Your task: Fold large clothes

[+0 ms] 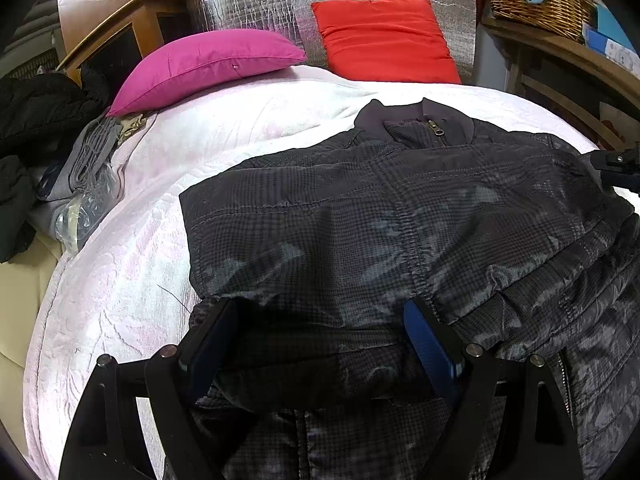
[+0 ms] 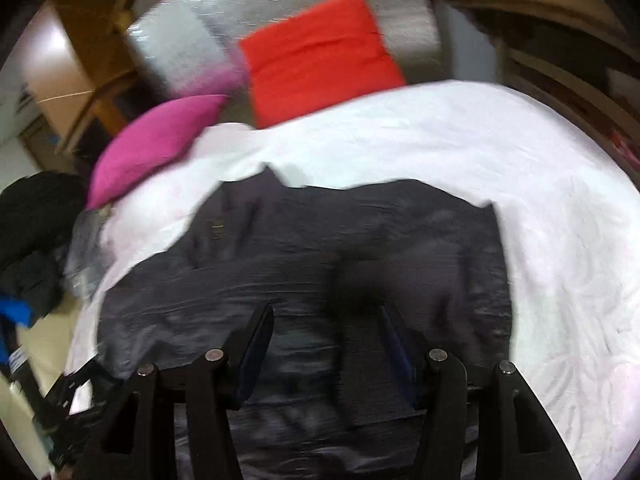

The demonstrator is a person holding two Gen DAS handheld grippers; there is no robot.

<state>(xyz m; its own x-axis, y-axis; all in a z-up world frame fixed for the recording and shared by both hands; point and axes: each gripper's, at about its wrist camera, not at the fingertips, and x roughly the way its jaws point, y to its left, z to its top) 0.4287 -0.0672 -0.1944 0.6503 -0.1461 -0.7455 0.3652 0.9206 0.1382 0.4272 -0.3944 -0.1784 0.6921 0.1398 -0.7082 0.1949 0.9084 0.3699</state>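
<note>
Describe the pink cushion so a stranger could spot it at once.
Start at the white bedspread covering the bed. At its far left corner lies the pink cushion, flat and pointed. The red cushion beside it stands upright against the silver wall.

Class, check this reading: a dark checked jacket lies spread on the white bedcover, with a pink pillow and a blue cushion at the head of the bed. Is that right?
One detail is wrong: the cushion is red, not blue. The left wrist view shows it beside the pink pillow, beyond the jacket on the white bedcover.
</note>
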